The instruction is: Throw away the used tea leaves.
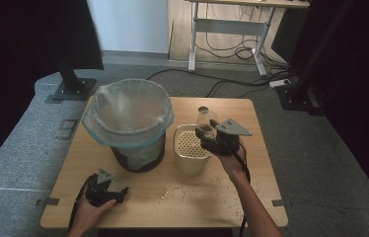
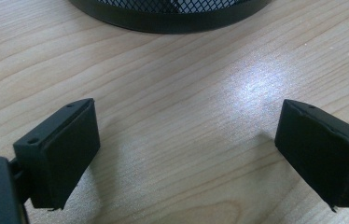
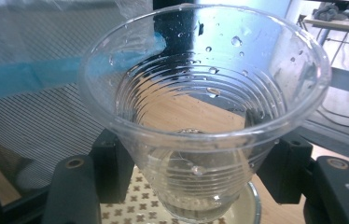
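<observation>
My right gripper (image 1: 211, 132) is shut on a clear plastic cup (image 3: 204, 107), held above a cream container with a perforated strainer top (image 1: 191, 144). Water droplets cling to the inside of the cup, and the jaws press on its lower sides. In the high view the cup (image 1: 206, 118) tilts toward the far side of the table. My left gripper (image 1: 118, 193) rests low near the table's front left. Its jaws stand wide open over bare wood in the left gripper view, left gripper (image 2: 186, 144), with nothing between them.
A black mesh waste bin (image 1: 138, 153) lined with a clear bag with a blue rim (image 1: 128, 111) stands at the table's left centre, its base (image 2: 172, 16) just ahead of the left gripper. Small crumbs (image 1: 172, 192) are scattered on the wooden table (image 1: 251, 197).
</observation>
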{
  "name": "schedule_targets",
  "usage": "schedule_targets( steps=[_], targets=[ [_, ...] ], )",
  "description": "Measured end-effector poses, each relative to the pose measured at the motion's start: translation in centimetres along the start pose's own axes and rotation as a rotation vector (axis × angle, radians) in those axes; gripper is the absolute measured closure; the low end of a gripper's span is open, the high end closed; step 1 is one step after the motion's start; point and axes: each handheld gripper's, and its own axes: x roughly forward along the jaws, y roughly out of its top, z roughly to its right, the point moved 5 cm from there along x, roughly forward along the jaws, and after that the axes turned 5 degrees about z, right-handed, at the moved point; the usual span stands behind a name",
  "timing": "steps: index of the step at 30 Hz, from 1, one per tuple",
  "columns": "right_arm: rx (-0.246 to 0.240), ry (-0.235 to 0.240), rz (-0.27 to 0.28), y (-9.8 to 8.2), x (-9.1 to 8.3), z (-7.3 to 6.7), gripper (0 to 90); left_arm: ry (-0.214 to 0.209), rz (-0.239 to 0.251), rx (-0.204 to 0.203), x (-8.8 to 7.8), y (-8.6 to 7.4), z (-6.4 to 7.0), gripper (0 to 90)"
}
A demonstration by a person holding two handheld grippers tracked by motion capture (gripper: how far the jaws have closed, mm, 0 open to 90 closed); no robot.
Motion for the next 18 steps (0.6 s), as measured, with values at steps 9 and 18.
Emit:
schedule_targets(
  steps=[9, 18],
  targets=[
    [-0.099, -0.043, -0.05, 0.8, 0.6, 0.8, 36.3, 0.0, 0.0, 0.0, 0.0, 0.0, 0.0, 6.0],
    [-0.379, -0.112, -0.114, 2.0, 1.0, 0.9, 36.4, 0.0, 0.0, 0.0, 0.0, 0.0, 0.0, 6.0]
  ],
)
